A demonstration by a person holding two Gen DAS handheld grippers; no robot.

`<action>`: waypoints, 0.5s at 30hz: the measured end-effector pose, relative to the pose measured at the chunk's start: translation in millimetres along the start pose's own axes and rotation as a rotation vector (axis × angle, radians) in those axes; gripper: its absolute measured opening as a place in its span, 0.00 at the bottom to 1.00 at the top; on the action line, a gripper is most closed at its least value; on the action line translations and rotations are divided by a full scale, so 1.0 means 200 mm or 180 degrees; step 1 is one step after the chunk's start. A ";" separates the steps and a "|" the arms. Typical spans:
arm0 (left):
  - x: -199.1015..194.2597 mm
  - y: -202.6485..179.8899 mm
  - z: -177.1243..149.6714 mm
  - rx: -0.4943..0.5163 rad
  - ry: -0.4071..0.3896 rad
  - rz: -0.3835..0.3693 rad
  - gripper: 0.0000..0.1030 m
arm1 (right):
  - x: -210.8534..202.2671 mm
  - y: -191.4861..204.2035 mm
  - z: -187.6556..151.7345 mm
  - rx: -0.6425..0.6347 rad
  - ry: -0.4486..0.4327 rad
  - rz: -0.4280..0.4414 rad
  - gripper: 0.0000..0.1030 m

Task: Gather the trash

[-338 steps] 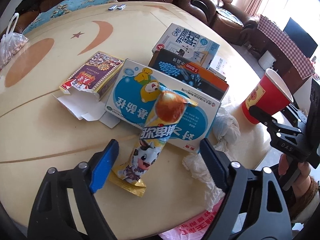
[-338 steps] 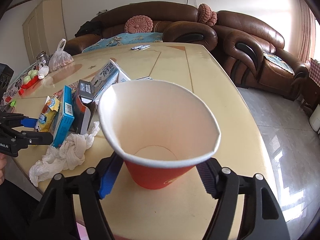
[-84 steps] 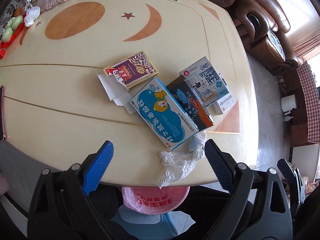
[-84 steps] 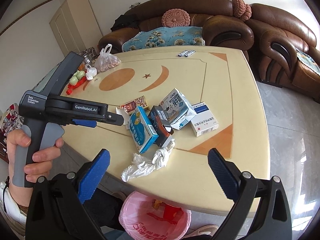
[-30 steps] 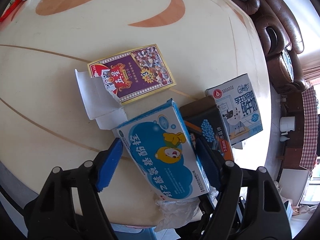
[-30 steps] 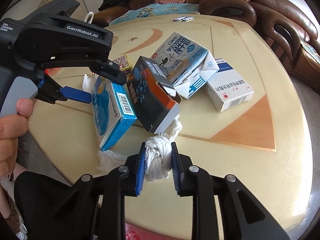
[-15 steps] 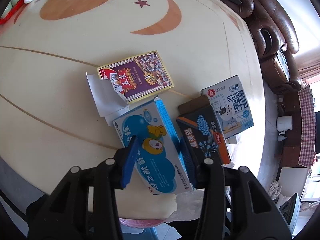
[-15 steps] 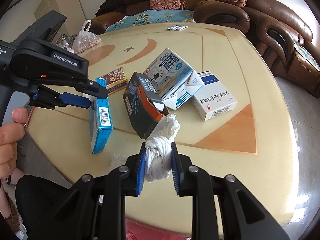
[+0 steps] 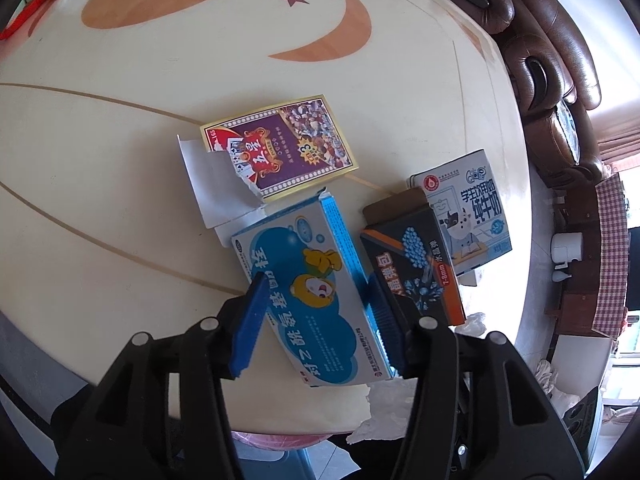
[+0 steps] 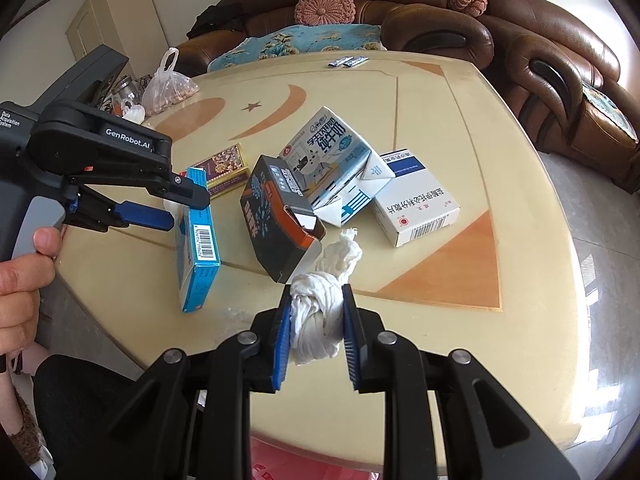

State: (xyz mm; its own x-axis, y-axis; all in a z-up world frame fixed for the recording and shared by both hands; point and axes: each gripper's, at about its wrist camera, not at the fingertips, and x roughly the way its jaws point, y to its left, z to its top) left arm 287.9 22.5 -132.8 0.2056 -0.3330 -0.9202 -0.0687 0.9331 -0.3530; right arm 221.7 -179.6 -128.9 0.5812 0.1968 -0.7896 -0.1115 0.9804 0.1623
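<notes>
My left gripper (image 9: 316,320) is shut on a blue medicine box (image 9: 308,292) with a cartoon bear and holds it lifted above the table; the box also shows in the right wrist view (image 10: 198,240), hanging on edge from the left gripper (image 10: 176,204). My right gripper (image 10: 316,320) is shut on a crumpled white tissue (image 10: 320,308), held above the table's near edge. On the table lie a dark box (image 10: 276,220), a milk carton (image 10: 332,164), a white medicine box (image 10: 416,200) and a purple card box (image 9: 280,148).
A pink bin bag (image 10: 312,460) sits below the table's near edge. A brown sofa (image 10: 440,12) stands behind the table (image 10: 480,128). A plastic bag (image 10: 168,88) and jars sit at the far left. Two small sachets (image 10: 348,62) lie at the far edge.
My left gripper has closed on the blue box and lifted it off the table. My right gripper has raised the tissue and pulled it back from the dark box.
</notes>
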 end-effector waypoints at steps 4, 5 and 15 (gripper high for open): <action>0.04 -0.02 0.02 -0.0011 0.0037 0.0004 0.49 | 0.00 0.00 0.00 0.0013 -0.0007 0.0017 0.22; 0.04 -0.02 0.02 -0.0003 0.0038 0.0007 0.49 | -0.01 -0.01 0.00 0.0013 -0.0007 0.0020 0.22; 0.14 0.04 0.01 -0.0147 0.0186 0.0155 0.67 | 0.00 -0.03 -0.01 0.0058 -0.0035 0.0098 0.22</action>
State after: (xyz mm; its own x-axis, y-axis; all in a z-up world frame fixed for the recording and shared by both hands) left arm 295.4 21.3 -160.6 0.1437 -0.2959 -0.9444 -0.1224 0.9416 -0.3137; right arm 220.7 -186.0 -130.9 0.5865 0.2268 -0.7776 -0.1148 0.9736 0.1974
